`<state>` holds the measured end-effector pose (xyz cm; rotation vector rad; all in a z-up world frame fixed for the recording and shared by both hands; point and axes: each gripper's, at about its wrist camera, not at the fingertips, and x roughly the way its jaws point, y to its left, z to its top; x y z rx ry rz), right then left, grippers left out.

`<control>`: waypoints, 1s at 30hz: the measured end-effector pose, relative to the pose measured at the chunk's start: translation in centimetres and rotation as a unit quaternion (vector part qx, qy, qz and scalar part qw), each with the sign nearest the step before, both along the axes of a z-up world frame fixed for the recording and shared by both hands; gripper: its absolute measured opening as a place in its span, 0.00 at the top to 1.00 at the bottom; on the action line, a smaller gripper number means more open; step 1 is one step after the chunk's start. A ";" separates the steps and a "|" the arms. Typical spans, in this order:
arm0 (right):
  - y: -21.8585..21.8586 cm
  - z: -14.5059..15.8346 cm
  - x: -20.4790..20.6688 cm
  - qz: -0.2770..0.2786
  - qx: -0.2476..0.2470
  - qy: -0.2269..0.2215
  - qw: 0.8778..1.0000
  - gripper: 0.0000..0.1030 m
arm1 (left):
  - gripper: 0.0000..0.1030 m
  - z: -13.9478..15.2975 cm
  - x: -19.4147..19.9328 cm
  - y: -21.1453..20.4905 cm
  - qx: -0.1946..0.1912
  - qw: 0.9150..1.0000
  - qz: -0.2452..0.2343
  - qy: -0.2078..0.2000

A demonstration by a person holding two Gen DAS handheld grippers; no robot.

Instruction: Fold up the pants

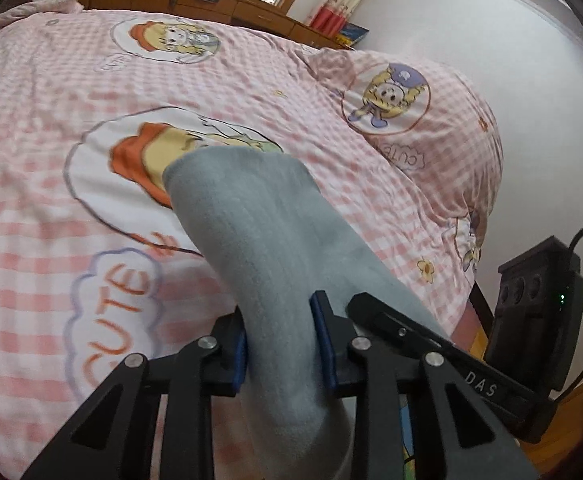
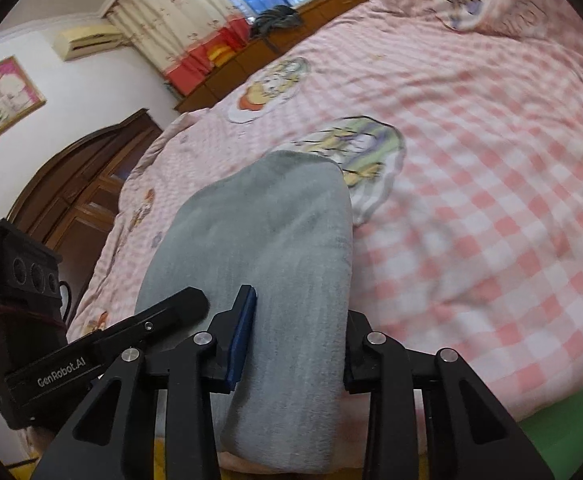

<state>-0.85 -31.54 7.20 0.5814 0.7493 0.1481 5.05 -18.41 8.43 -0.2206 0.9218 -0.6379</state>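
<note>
Now, in the left view your left gripper point(image 1: 284, 344) is clamped on the grey pants point(image 1: 251, 220), which run from lower centre up over the pink checked bedspread point(image 1: 51, 208). Right view: right gripper point(image 2: 295, 340) pinches them likewise. Soft, light fleece (it sags), so grip near the edges.

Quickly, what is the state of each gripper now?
Left gripper: shut on the grey pants.
Right gripper: shut on the grey pants.
</note>
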 end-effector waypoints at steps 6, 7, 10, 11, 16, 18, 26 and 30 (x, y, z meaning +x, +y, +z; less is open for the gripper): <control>5.2 1.4 1.0 0.033 -0.010 -0.005 0.999 0.65 | 0.72 1.6 -0.1 5.0 0.009 1.000 0.026 -0.005; 6.1 1.5 1.3 0.039 -0.010 -0.005 0.999 0.65 | 0.72 1.8 -0.1 6.1 0.008 0.999 0.032 -0.006; 8.8 1.9 2.0 0.057 -0.014 -0.008 0.998 0.65 | 0.72 2.1 0.0 9.2 0.006 0.999 0.046 -0.005; 9.6 2.0 2.2 0.062 -0.015 -0.008 0.998 0.65 | 0.72 2.2 0.0 10.1 0.006 0.999 0.049 -0.006; 15.0 2.2 3.6 0.087 -0.042 -0.010 0.995 0.65 | 0.72 2.1 0.6 15.5 0.005 0.998 0.064 -0.008; 17.0 2.2 4.2 0.095 -0.055 -0.012 0.994 0.65 | 0.72 2.0 1.0 17.2 0.007 0.998 0.069 -0.011; 23.6 0.9 6.4 0.120 -0.073 -0.011 0.990 0.65 | 0.72 0.1 2.8 24.7 -0.013 0.996 0.091 -0.001; 26.3 -0.4 7.1 0.134 -0.081 -0.005 0.988 0.65 | 0.72 -1.8 3.8 27.9 -0.020 0.994 0.103 0.012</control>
